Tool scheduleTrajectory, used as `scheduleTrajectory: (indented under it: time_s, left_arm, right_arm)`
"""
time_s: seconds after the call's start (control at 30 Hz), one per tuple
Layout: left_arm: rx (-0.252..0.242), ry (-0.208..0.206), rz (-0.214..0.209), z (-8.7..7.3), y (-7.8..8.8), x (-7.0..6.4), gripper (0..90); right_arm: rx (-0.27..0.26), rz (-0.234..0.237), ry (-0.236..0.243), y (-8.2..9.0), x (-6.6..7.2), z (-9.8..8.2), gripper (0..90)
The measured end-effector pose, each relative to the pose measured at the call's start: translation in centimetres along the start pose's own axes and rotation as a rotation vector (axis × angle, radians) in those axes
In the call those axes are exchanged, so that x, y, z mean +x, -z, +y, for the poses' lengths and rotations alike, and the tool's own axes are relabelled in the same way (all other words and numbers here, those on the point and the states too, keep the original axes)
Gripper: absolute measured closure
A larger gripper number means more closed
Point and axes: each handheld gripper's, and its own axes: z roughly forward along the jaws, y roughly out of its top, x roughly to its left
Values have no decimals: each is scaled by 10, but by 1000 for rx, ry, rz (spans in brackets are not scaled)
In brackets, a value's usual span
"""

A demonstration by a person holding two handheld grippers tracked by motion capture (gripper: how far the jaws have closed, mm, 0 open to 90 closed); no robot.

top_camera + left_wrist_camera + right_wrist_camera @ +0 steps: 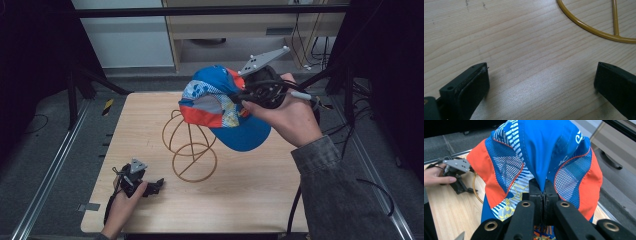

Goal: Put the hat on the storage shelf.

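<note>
A blue, orange and white mesh cap [220,107] hangs in the air above the yellow wire hat stand [190,145] at the table's middle. My right gripper [245,97] is shut on the cap's blue fabric [541,152], the jaws pinched together [543,195] on a fold of it. The cap's brim points down toward the table's right. My left gripper [155,186] rests on the wooden table [240,195] at the front left, jaws wide open [541,85] with bare wood between them. The stand's base ring [594,27] lies just ahead of it.
The wooden table is ringed by a dark floor with metal rails [50,165] on the left. Black frame bars [210,10] cross the back. Cables [310,40] hang at the back right.
</note>
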Motion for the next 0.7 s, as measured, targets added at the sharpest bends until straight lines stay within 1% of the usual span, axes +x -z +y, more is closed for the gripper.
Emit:
scheduleTrajectory:
  time_s: [0.13, 0.37, 0.5, 0.7]
  left_arm:
    - [-1, -4, 0, 0, 0, 0, 0]
    - [-1, -4, 0, 0, 0, 0, 0]
    - [-1, -5, -2, 0, 0, 0, 0]
    - [-4, -4, -2, 0, 0, 0, 0]
  right_arm:
    - [-6, 19, 13, -10, 5, 9, 887]
    - [-6, 52, 21, -29, 11, 20, 886]
    - [-9, 73, 26, -37, 14, 26, 886]
    - [6, 98, 37, -50, 20, 32, 886]
